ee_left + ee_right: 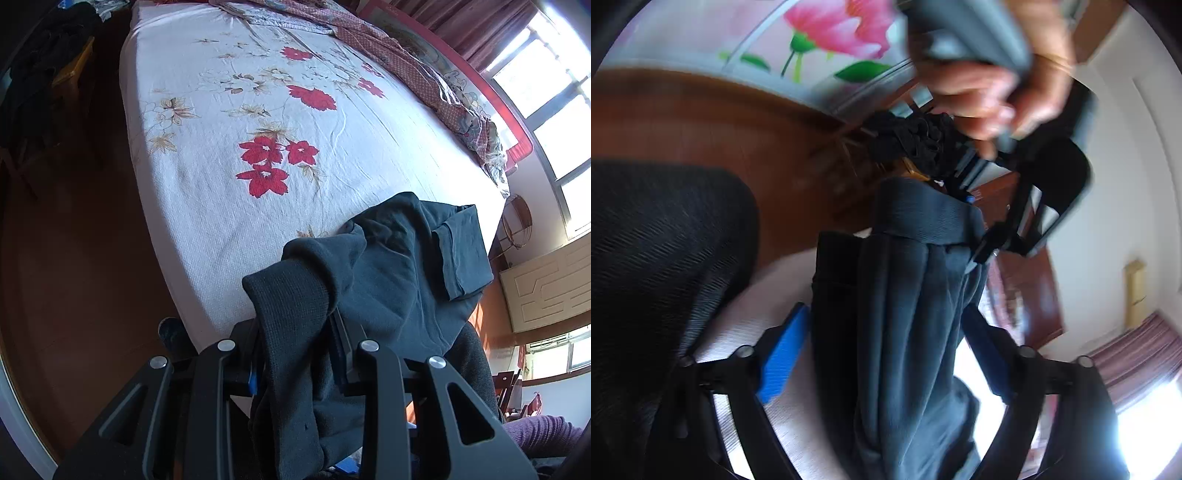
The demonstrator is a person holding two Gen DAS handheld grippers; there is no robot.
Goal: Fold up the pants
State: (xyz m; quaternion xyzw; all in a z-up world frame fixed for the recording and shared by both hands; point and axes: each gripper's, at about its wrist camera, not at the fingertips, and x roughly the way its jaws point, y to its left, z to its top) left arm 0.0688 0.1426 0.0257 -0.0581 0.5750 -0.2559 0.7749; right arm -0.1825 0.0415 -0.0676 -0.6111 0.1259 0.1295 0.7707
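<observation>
Pants point(388, 266) hung from the left gripper point(295, 332), whose jaws were closed down on a thick ribbed band of the dark fabric — waistband or cuff, I could not tell which. From that pinch the cloth ran away from the left wrist camera onto the near corner of the bed point(258, 92), where the rest lay crumpled on the flowered sheet, one folded-over leg end lying out toward the bed's edge.

In the right wrist view the same pants point(897, 314) hung as a long column straight up the middle, long axis running from the right gripper point(886, 339) toward the person's left hand point(990, 92) above. The right jaws stood wide, blue pads point(783, 354) on either side of the cloth and apparently not pressing it — motion blur left that short of certain. So the right gripper was judged the one placed to take the lower stretch.

The fabric looked dark grey-blue, soft and fleecy, limp and creased in long vertical folds, not yet flattened for any fold.
</observation>
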